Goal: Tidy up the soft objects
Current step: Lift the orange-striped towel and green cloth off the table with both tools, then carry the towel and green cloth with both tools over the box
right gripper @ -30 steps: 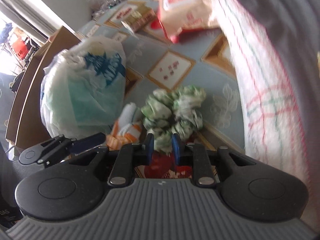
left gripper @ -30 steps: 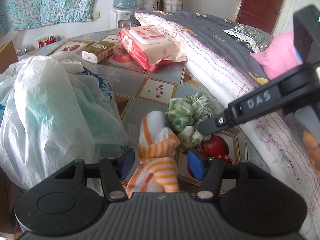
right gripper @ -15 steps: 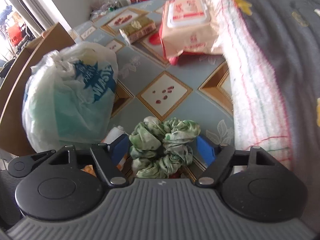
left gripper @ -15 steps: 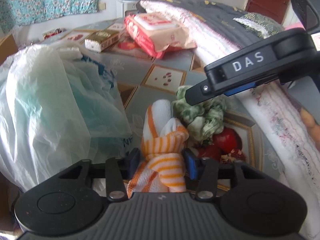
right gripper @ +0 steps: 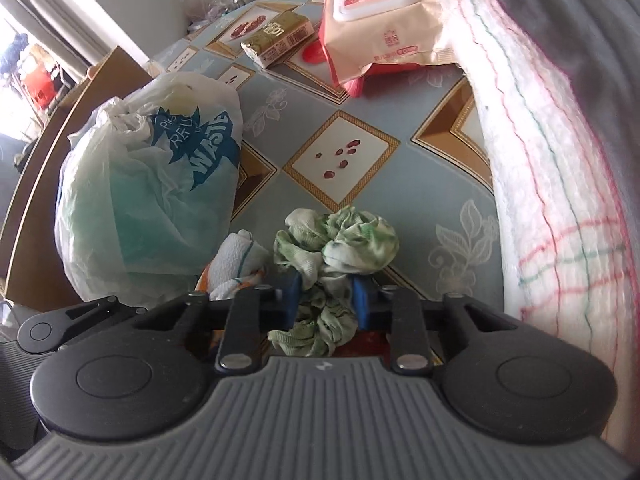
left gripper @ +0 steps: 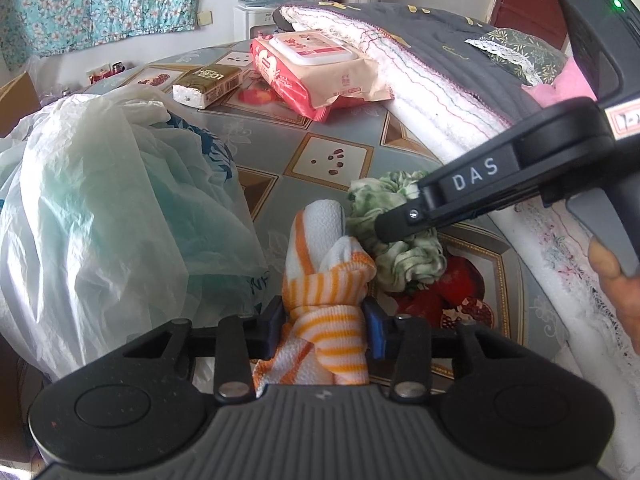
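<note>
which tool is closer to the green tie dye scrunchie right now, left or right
Right. The right tool has the green scrunchie between its closing pads. The left tool sits beside it, closing on the orange striped cloth.

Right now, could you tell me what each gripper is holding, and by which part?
The left gripper, jaws closing, pinches the orange-striped cloth at its bunched middle. The right gripper, jaws closing, pinches the green scrunchie at its near loop.
</note>
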### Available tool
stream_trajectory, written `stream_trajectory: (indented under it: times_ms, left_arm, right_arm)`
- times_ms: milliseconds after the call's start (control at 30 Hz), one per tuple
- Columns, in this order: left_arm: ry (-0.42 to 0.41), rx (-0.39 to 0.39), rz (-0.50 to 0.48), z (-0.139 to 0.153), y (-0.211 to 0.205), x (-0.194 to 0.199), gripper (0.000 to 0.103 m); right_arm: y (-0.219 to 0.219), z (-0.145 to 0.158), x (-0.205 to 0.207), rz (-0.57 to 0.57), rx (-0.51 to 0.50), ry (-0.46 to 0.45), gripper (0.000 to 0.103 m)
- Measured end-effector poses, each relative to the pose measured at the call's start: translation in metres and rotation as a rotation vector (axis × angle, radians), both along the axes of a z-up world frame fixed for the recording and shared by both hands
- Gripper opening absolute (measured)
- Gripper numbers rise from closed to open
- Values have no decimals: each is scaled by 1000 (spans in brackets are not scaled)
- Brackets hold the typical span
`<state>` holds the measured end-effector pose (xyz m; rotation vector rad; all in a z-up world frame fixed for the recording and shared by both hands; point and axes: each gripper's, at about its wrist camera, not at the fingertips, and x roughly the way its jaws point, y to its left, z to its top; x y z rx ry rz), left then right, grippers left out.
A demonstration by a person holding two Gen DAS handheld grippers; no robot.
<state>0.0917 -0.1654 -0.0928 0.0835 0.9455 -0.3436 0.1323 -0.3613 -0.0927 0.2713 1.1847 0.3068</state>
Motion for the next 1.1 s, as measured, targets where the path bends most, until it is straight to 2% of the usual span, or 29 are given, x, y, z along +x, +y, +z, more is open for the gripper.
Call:
stream_trajectory:
  times_ms: [300, 567, 700, 867, 1000, 1100]
  left_arm:
    - [-47, -60, -28, 26, 8, -19, 42]
    - [-171, -131, -21, 76, 44, -48, 42]
    - [-266, -123, 44, 103, 80, -65, 42]
    - [-353, -105, 190, 130, 139, -84, 42]
    - [-405, -81, 315, 148, 186, -93, 42]
    - [-403, -57, 405, 149, 219, -92, 42]
  right_arm:
    - [-7, 42, -30, -49, 49, -75, 19]
    - [22, 109, -52, 12, 82, -217, 19]
    - [57, 138, -50, 95, 143, -292, 19]
    - [126, 163, -33, 249, 223, -340, 19]
    - [193, 175, -14, 372, 279, -337, 19]
    - [247, 175, 2, 457, 294, -306, 19]
